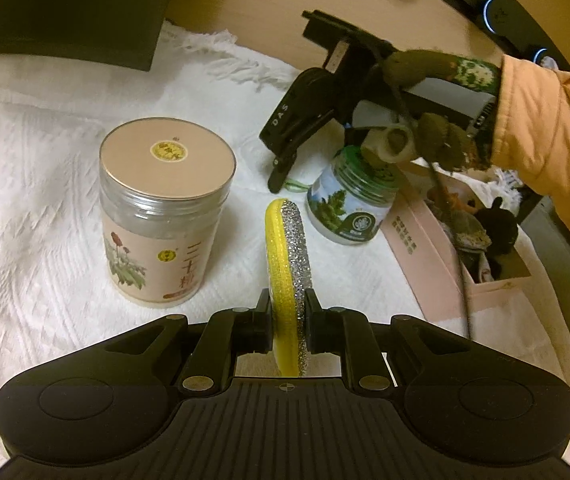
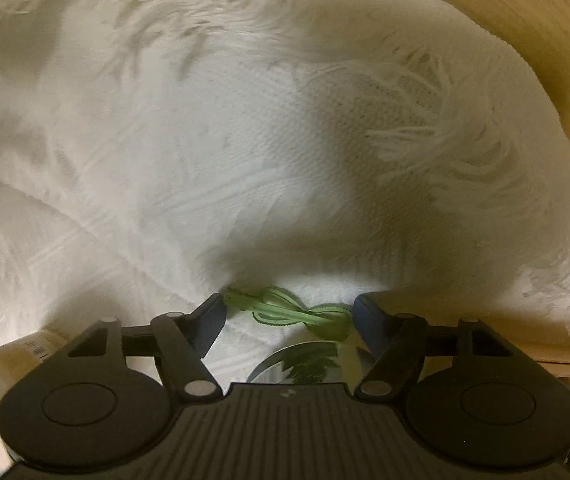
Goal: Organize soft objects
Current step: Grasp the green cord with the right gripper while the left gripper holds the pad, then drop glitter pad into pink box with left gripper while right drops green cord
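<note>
My left gripper (image 1: 288, 300) is shut on a flat oval scrub pad (image 1: 289, 240), yellow on one face and silver glitter on the other, held edge-up above the white cloth (image 1: 25, 200). My right gripper (image 2: 289, 308) points down at the cloth, and its jaws stand open. A thin green elastic cord (image 2: 285, 314) lies twisted on the cloth between its fingers, and the pads do not press on it. In the left wrist view the right gripper (image 1: 281, 176) is held by a gloved hand (image 1: 441, 140) just left of a small open jar (image 1: 351, 200).
A tall clear jar with a tan lid (image 1: 165, 208) stands left of the pad. A pink box (image 1: 417, 248) with several soft items sits at the right. A black object (image 1: 65, 8) lies at the back left. The cloth's fringe (image 2: 445, 140) reaches the wooden tabletop (image 2: 525, 20).
</note>
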### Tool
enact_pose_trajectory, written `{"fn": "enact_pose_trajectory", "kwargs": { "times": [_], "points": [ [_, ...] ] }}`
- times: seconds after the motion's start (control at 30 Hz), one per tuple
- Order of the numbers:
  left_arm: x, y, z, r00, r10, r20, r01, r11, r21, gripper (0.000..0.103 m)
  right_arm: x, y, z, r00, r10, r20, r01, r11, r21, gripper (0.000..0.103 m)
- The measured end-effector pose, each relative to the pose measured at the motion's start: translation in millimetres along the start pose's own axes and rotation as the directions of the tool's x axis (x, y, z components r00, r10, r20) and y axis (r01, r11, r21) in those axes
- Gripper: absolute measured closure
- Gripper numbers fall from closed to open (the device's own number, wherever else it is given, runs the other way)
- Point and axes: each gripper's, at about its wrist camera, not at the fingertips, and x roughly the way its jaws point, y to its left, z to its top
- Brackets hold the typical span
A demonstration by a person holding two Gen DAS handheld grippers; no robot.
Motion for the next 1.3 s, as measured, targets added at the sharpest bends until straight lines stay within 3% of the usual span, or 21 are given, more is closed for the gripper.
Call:
{"fn": "enact_pose_trajectory", "kwargs": {
  "times": [0.27, 0.43, 0.63, 0.8, 0.93, 1.03, 1.2, 1.3],
  "points": [
    [-0.6, -4.8, 1.0, 1.000, 0.016, -0.002, -0.016, 1.000, 0.012, 0.086, -13.0, -1.4, -10.1, 0.997, 0.036, 0.074, -0.033, 0.999, -0.038, 0.033],
    [-7.2, -11.0, 4.2, 0.999, 0.041, 0.018, -0.042, 0.998, 0.036, 0.086, -56.0, 10.6, -20.8, 0.978, 0.103, 0.180, -0.091, 0.993, -0.073, 0.033],
    [-35.5, -28.0, 22.8, 0.992, 0.055, 0.115, -0.064, 0.994, 0.085, 0.086, -142.4, 23.6, -64.4, 0.910, 0.190, 0.368, -0.130, 0.975, -0.181, 0.033],
    [-62.1, -40.4, 57.7, 0.971, 0.094, 0.220, -0.120, 0.987, 0.111, 0.086, -209.7, 23.6, -123.4, 0.822, 0.216, 0.527, -0.111, 0.968, -0.224, 0.033],
    [-76.9, -51.4, 87.2, 0.955, 0.105, 0.277, -0.145, 0.981, 0.130, 0.086, -242.3, 11.3, -163.3, 0.771, 0.202, 0.604, -0.084, 0.972, -0.218, 0.033],
    [-78.3, -61.9, 103.9, 0.955, 0.076, 0.287, -0.119, 0.984, 0.135, 0.086, -252.9, -10.1, -186.7, 0.753, 0.184, 0.632, -0.091, 0.980, -0.176, 0.033],
    [-61.7, -84.7, 120.2, 0.966, -0.044, 0.255, 0.009, 0.991, 0.137, 0.086, -253.9, -48.3, -217.4, 0.727, 0.087, 0.681, -0.063, 0.996, -0.060, 0.033],
    [-45.5, -103.4, 119.7, 0.970, -0.130, 0.206, 0.099, 0.983, 0.156, 0.086, -251.6, -72.5, -232.4, 0.727, 0.046, 0.685, -0.075, 0.997, 0.012, 0.033]
  ]
}}
